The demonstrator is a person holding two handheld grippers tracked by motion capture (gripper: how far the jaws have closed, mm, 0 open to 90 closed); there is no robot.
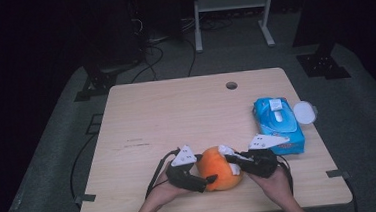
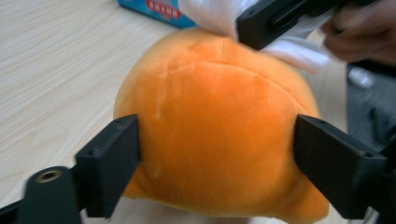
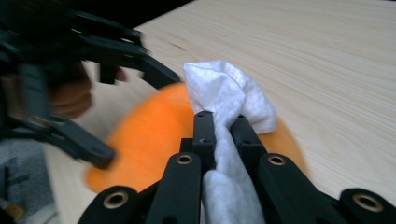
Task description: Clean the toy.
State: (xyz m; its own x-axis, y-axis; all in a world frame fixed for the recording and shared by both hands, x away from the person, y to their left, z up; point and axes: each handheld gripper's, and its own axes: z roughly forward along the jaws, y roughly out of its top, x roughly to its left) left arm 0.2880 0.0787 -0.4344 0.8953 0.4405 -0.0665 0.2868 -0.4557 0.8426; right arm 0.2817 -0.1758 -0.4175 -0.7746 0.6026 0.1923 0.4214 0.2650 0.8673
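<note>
From the high view we see an orange plush toy on the wooden table, close to its near edge and a little right of the middle. Our left gripper reaches in from the toy's left, our right gripper from its right with a white wipe at its tip. A blue wipes pack lies near the right edge, beside a white lid.

In the left gripper view, the jaws stand spread wide on either side of the toy, against its flanks, though we cannot tell whether they press on it.

In the right gripper view, the jaws are pressed together, pinching the wipe, which rests on the toy's top.
</note>
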